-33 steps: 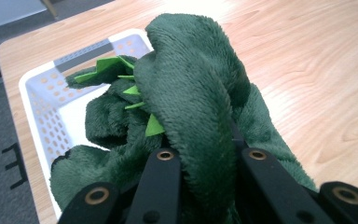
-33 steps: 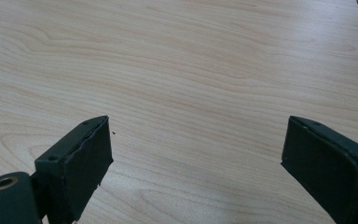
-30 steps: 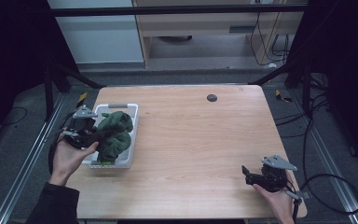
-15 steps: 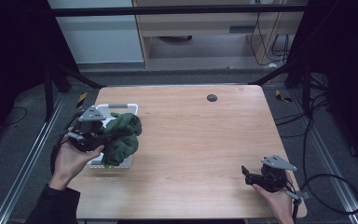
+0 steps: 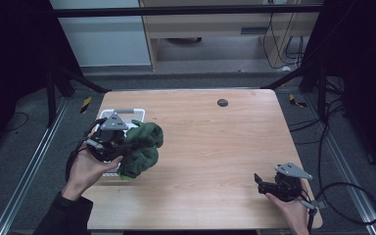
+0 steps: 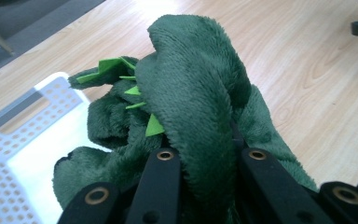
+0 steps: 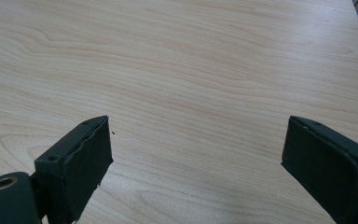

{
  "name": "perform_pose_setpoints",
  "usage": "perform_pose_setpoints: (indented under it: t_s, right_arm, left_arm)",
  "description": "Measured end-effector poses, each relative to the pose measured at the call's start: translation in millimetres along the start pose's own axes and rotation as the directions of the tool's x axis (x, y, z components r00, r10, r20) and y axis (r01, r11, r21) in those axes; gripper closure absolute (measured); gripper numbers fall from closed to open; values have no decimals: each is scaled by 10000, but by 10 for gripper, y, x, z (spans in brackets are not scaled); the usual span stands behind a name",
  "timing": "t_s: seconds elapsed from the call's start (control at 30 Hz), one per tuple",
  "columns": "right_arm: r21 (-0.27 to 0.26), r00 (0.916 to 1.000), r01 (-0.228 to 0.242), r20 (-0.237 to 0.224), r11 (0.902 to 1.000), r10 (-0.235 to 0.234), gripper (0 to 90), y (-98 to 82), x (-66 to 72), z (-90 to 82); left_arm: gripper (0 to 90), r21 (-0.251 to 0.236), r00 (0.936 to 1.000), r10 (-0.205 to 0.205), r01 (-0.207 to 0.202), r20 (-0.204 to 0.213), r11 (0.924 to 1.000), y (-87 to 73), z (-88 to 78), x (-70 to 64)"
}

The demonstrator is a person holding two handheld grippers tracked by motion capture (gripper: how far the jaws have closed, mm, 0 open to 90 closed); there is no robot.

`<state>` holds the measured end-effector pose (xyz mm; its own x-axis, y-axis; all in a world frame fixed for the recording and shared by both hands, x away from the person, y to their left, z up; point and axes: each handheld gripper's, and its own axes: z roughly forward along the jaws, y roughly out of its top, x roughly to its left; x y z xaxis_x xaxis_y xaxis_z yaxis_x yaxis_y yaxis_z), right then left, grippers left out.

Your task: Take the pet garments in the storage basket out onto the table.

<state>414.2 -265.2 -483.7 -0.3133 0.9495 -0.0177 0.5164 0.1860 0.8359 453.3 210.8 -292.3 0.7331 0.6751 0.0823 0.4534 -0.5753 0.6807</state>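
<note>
A dark green plush toy (image 5: 144, 147) with light green felt spikes (image 6: 154, 126) hangs in the air above the right edge of a white perforated basket (image 5: 108, 172). My left gripper (image 5: 127, 147) is shut on it; in the left gripper view both black jaws pinch a thick fold of the plush toy (image 6: 200, 107), with the basket (image 6: 9, 154) below at the left. Near the table's front right corner my right gripper (image 5: 260, 182) stands open just above the wood. In the right gripper view its two pads (image 7: 86, 158) are wide apart with bare tabletop between them.
The wooden table (image 5: 215, 147) has a small dark round grommet (image 5: 222, 102) near its far edge. Dark floor, metal rails and cables surround the table. A cable (image 5: 342, 196) trails from the right gripper off the table's right side.
My left gripper has lifted the green plush toy out of the basket and carried it to the right, toward the table's middle. The right gripper has stayed where it was.
</note>
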Motion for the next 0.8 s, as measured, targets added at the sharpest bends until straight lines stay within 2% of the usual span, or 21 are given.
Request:
perform_pose_setpoints:
  t_s: [0.4,0.8]
  right_arm:
    - [-97,9999,60,92,9999,-59,77,0,-9,-7]
    - [-136,9999,80,110,9999,-78,77,-1,-9,-10]
  left_arm:
    - [826,165,9972,602,-610,442,9980,162,194,-251]
    - [826,649,9898,1067,-1131,944,9915,207,461,-395]
